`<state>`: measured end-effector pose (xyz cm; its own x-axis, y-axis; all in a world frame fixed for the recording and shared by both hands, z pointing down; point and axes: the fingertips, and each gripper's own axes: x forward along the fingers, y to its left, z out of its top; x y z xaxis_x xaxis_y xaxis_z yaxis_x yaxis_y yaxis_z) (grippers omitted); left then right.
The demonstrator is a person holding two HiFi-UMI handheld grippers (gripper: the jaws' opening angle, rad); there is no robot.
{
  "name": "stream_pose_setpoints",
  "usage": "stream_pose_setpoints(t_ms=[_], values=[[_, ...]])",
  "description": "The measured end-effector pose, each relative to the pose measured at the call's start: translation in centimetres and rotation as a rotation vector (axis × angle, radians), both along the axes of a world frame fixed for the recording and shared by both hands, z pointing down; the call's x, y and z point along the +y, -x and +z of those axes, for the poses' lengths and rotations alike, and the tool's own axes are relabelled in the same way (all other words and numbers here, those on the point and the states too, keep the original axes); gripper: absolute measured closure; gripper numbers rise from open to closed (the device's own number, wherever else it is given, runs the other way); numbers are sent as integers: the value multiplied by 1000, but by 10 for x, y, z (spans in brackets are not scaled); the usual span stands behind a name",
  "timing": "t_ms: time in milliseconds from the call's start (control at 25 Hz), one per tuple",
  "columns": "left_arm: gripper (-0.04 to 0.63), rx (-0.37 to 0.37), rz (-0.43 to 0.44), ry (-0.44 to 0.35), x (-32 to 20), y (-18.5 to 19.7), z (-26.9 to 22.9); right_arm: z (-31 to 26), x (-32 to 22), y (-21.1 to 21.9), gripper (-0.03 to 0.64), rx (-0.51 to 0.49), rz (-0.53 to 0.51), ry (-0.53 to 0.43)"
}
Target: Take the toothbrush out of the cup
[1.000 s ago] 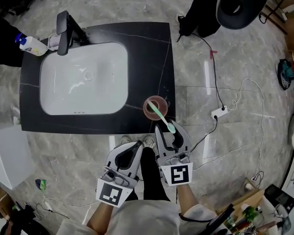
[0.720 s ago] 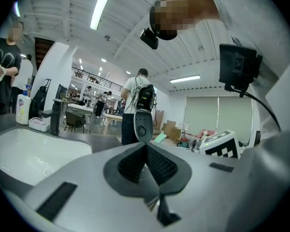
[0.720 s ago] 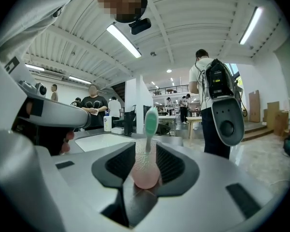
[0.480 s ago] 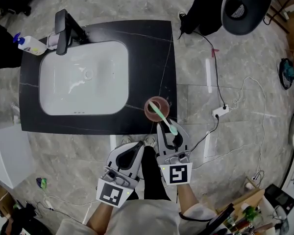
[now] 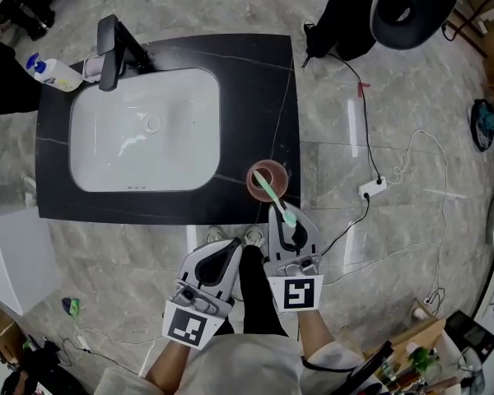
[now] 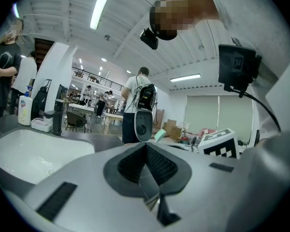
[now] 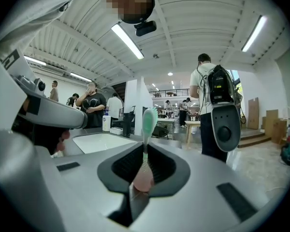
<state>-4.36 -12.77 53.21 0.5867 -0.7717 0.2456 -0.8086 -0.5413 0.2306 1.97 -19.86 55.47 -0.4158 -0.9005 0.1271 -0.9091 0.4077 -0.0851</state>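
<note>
Toothbrush (image 5: pixel 272 194), likely light, stiff and slippery, leans in cup (image 5: pixel 278 174) at surface (image 5: pixel 255 81) edge; right hand-held gripper (image 5: pixel 290 220) has just been closing and now pinches its upper stem, while left hand-held gripper (image 5: pixel 229 249) is closed and empty.

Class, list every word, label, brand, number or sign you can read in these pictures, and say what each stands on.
No text here is readable.
Label on the bottle: too small and blurred to read.
Markers on the left cube and the right cube: black-and-white square patterns, no letters or numbers.
</note>
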Motion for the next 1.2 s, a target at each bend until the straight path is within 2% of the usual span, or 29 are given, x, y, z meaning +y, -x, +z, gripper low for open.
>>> stream_pose_setpoints(t_ms=[320,880,1200], values=[[600,9,-6,-34,2,0,-15,-22,-1,-1,581,-4,-16,-35],[600,39,-24,-147,1,-3,-72,-85,4,3,583,-2,-34,-123],[600,59,-40,-186,6,-1,-100,-125,14,7,583,0,-64,-166]])
